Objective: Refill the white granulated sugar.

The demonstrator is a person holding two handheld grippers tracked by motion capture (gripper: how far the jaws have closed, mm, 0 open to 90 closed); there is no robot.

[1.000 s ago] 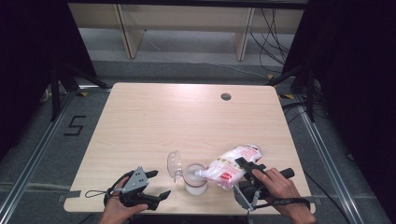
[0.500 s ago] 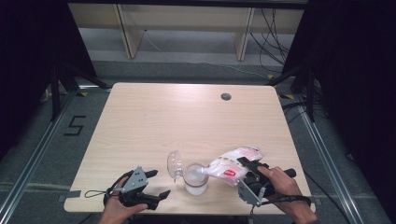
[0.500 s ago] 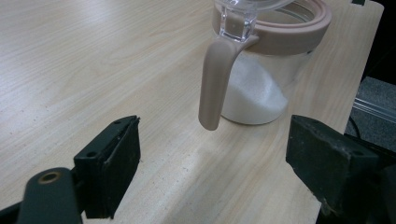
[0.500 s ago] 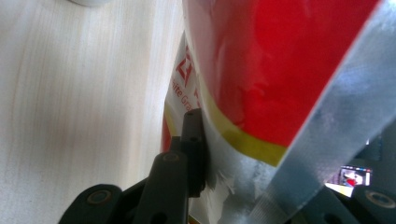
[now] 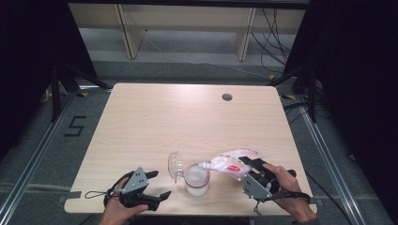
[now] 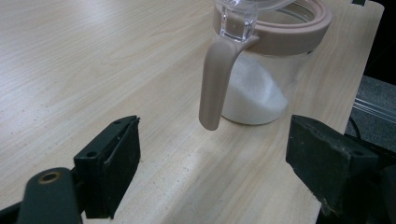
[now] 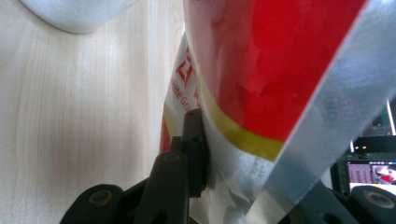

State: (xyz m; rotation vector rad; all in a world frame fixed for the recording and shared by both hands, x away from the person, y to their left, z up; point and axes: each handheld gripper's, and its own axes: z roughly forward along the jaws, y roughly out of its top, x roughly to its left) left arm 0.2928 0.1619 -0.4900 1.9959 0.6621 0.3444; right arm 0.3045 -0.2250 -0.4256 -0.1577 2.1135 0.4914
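- Pale wood table [image 5: 187, 117] is carrying one clear jar [image 5: 196, 179], one pouch and two grippers, all along its near edge.
- One jar is standing upright, part-filled with white granules [image 6: 252, 98]; its clear lid [image 5: 175, 165] is hanging open at the jar's 9 o'clock, and one beige handle [image 6: 215, 84] is reaching down its side.
- One red-and-white pouch [image 5: 232, 163] is being clamped by the right gripper [image 5: 256, 176], tilted with its spout over the jar's rim from 3 o'clock.
- One left gripper [image 5: 152, 187] is resting at the jar's 8 o'clock, jaws spread wide and gripping nothing.
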